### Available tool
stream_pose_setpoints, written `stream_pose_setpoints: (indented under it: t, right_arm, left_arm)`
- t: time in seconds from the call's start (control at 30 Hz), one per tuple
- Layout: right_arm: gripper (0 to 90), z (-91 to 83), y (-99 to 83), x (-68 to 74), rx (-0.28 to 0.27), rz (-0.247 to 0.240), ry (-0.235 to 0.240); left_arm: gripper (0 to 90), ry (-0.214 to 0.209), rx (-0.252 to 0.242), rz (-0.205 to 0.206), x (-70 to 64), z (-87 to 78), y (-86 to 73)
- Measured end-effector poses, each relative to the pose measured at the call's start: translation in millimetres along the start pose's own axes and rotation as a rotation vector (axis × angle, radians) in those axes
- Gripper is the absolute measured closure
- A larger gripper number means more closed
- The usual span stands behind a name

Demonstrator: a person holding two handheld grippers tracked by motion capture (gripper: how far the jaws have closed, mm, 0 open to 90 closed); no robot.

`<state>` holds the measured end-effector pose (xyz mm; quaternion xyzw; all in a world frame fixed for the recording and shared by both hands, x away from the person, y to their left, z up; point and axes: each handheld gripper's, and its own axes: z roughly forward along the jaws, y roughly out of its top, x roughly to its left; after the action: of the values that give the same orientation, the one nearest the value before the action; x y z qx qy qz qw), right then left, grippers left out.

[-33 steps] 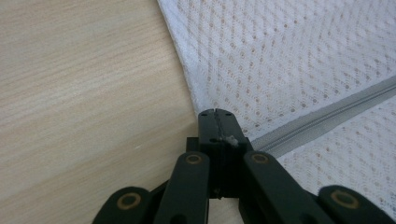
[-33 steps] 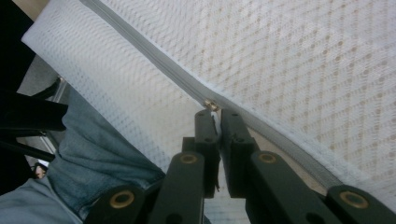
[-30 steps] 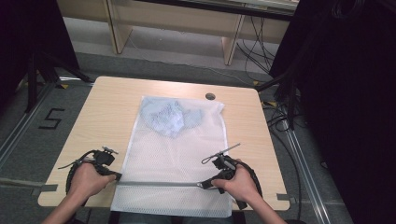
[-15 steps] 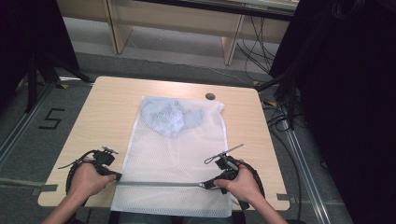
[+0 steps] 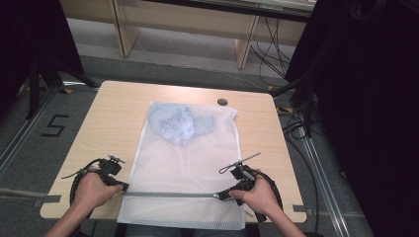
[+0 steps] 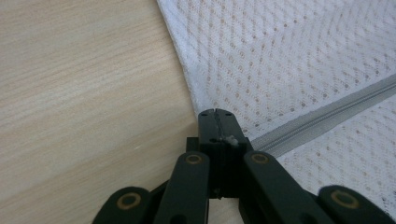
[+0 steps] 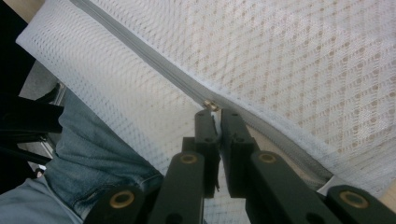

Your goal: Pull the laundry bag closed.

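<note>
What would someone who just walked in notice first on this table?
A big white mesh laundry bag covers the middle of the wooden table, with a pale blue garment bunched inside its far end. Near the front edge, the left gripper and right gripper sit at opposite ends of the bag's grey zipper.

High view: fixed above the near edge of the light wooden counter (image 5: 123, 113), facing forward and down, far enough to take in all four edges. Left gripper view: rides on the left tool (image 6: 215, 113), very near the counter's near-left corner. Right gripper view: rides on the right tool (image 7: 216, 113), close, looking past the near edge. Shared by all three: the white mesh zippered laundry bag (image 5: 188, 168) (image 6: 299, 60) (image 7: 299, 70).
</note>
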<state>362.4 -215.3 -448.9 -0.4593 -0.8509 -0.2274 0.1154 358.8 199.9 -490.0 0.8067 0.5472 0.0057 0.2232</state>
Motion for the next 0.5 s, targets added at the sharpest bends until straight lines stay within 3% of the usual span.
stream_pose_setpoints:
  t: [0.3,0.4,0.43,0.5]
  right_arm:
    - [86.9,-2.6,-1.6,-1.7,-0.003,0.012,0.005]
    - [86.9,-2.3,-1.7,-3.2,-0.012,-0.016,0.011]
    - [86.9,-3.1,-2.3,-2.1,-0.008,0.007,0.006]
    - [86.9,-3.6,-2.8,-3.2,-0.013,0.005,0.009]
  left_arm:
    - [90.0,0.001,-0.001,0.0,-0.3,0.2,0.0]
    - [89.9,0.002,-0.003,0.0,-0.5,0.2,0.0]
    - [89.9,0.003,-0.003,-0.001,-0.8,0.3,-0.1]
    - [89.9,0.003,-0.003,-0.001,-0.7,0.3,0.0]
